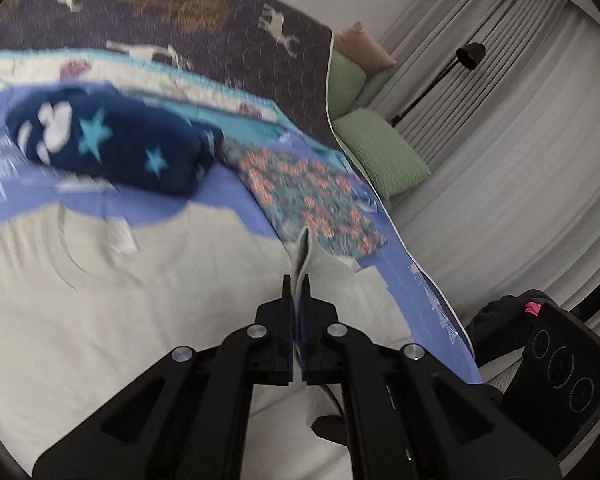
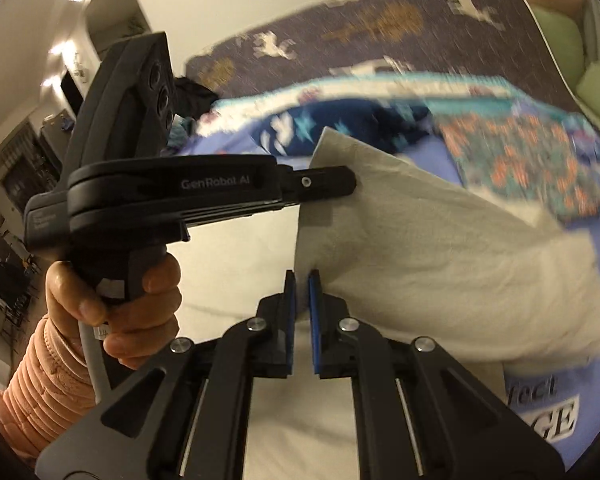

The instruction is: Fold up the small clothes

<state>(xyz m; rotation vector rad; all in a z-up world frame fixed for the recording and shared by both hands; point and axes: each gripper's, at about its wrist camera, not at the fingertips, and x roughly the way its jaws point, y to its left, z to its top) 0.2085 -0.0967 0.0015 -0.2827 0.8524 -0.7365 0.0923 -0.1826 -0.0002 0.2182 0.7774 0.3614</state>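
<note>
A white garment [image 1: 140, 300] lies spread on the bed. My left gripper [image 1: 297, 280] is shut on a fold of its right edge, and the cloth sticks up between the pads. In the right wrist view that same left gripper [image 2: 350, 184] reaches in from the left, held by a hand [image 2: 140, 300] in a pink sleeve. It pinches the top corner of the lifted white garment [image 2: 440, 260]. My right gripper [image 2: 302, 276] is shut on the lower edge of the raised flap. The flap hangs taut between the two grippers.
A rolled navy fleece with stars [image 1: 112, 140] and a floral cloth [image 1: 312, 200] lie beyond the garment on a blue blanket [image 1: 228, 196]. Behind is a dark animal-print quilt [image 1: 220, 20]. Green pillows [image 1: 380, 152], a black lamp [image 1: 470, 54] and curtains stand to the right.
</note>
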